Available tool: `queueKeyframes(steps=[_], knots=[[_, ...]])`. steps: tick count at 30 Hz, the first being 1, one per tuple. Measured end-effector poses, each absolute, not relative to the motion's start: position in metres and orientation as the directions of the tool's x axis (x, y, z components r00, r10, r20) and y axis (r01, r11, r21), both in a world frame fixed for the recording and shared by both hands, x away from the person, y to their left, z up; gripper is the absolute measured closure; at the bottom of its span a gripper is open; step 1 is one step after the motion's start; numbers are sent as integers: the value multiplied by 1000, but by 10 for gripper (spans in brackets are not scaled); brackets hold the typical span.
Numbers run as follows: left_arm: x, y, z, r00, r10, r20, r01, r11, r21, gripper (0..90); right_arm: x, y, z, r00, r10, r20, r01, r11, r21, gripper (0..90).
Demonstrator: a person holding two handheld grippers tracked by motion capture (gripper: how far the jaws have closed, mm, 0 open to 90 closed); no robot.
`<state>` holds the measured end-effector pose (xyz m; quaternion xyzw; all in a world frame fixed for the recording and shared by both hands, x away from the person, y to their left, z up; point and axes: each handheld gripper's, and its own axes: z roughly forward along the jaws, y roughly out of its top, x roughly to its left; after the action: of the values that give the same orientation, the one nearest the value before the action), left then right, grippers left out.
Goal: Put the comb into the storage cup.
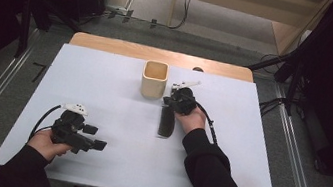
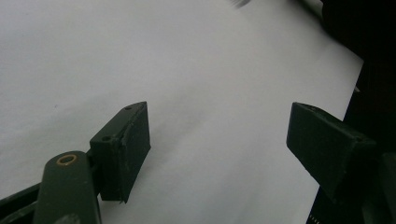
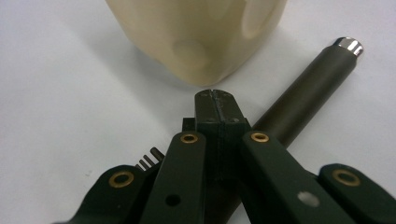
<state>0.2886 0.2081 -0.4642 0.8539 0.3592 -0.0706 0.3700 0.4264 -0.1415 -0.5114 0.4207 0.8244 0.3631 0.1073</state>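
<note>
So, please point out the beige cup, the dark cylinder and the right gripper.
beige cup (image 1: 153, 82), high view, front wall.
dark cylinder (image 3: 306, 95), right gripper view, middle of its body.
right gripper (image 3: 216, 100), right gripper view, closed jaw tips.

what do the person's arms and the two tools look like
Both forearms wear black sleeves. The left tool and right tool are black, each trailing a black cable and topped by a pale grey plate. Their linkages carry brass-coloured rivets, with flat rectangular black pads.
</note>
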Motion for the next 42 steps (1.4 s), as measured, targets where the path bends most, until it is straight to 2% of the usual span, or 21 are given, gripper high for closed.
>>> queueKeyframes(steps=[42], knots=[[289,207,-465,737,556,-384,662,-476,579,221,443,-203,-511,-505,852,137,698,310,646,876]])
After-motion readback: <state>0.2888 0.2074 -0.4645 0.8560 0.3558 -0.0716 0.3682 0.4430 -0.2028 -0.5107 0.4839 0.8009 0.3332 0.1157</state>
